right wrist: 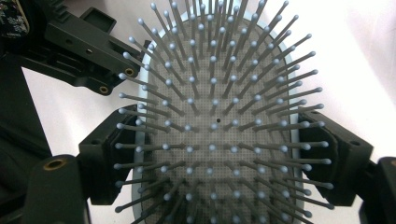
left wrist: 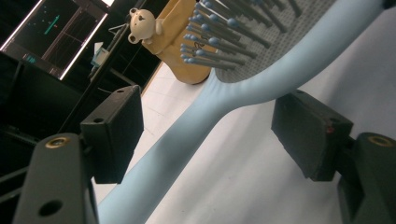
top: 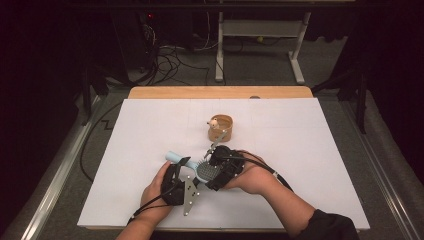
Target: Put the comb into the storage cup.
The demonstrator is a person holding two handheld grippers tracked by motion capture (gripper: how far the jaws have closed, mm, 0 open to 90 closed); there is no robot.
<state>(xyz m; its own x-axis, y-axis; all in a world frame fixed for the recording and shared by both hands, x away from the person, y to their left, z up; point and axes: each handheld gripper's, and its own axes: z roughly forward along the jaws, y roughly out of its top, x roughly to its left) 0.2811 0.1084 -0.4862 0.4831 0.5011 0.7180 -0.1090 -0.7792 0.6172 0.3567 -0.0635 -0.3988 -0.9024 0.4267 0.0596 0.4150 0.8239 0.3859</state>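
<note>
White-topped desk (top: 300, 165) in a dark room; pale blue hairbrush (top: 192, 164) lying at 6 o'clock of centre, bristles up; right tool (right wrist: 212, 163) clamped across the brush head; left tool (left wrist: 208, 126) apart, astride the handle, pads not touching; wooden cup (top: 221, 127) with bear figure (left wrist: 142, 24) just beyond, at 12 o'clock.

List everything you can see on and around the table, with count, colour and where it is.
hairbrush: one, light blue with grey bristles, near middle of the table, between both grippers
wooden holder: one, tan, with a small bear figure on its rim, beyond the brush
table: one, white top with a wooden far edge
desk frame: one, white, on the floor behind
cables: several, black, floor behind
left gripper: one, black, jaws astride the brush handle, not pressing
right gripper: one, black, clamped on the brush head
</note>
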